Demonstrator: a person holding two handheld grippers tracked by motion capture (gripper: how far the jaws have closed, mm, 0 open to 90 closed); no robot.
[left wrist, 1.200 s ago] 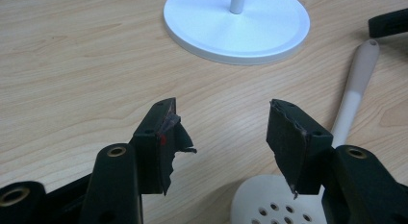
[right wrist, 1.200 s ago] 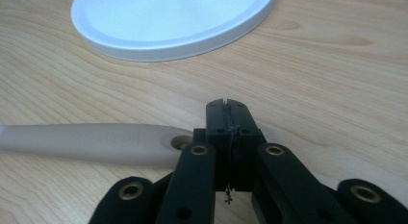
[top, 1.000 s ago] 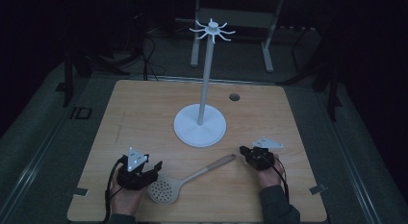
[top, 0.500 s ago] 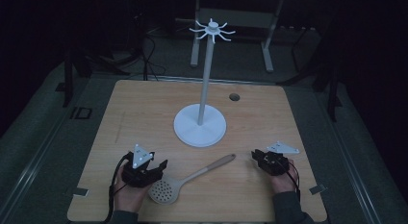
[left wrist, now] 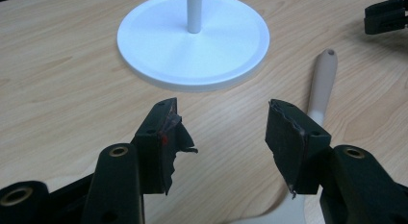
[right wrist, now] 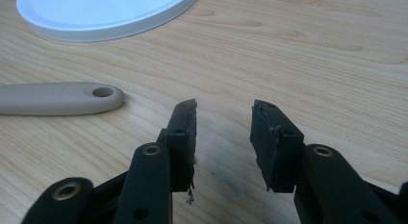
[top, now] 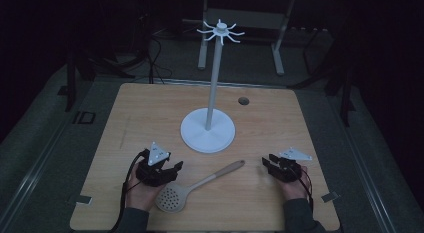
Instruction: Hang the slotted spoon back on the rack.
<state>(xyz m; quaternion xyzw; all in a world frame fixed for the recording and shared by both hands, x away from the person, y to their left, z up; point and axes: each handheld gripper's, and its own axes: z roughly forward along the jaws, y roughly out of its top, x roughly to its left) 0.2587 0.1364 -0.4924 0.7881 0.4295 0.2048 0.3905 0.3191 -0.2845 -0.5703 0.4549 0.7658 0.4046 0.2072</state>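
A beige slotted spoon [top: 172, 198] lies on the wooden table [top: 150, 118], with its handle [top: 235, 166] pointing up and right. Behind it stands a white hook stand [top: 207, 130]. My left gripper [top: 172, 168] is just left of the spoon's neck and open, with nothing between its fingers. In the left gripper view [left wrist: 222, 113] the spoon handle [left wrist: 323, 84] runs past the right jaw. My right gripper [top: 265, 163] sits to the right of the handle's tip; its jaws have just been opening and are empty. The right gripper view [right wrist: 224, 111] has the handle's end [right wrist: 57, 98] off to the left.
The stand's round base [left wrist: 192, 41] is a little ahead of the left jaws, and its edge [right wrist: 106, 12] lies far left in the right gripper view. A small dark hole [top: 243, 100] marks the table's far side. Dark floor and metal frame legs surround the table.
My right gripper has drawn back to the right, away from the handle's tip, and its jaws have opened. My left gripper has shifted slightly toward the spoon. The spoon has stayed put.
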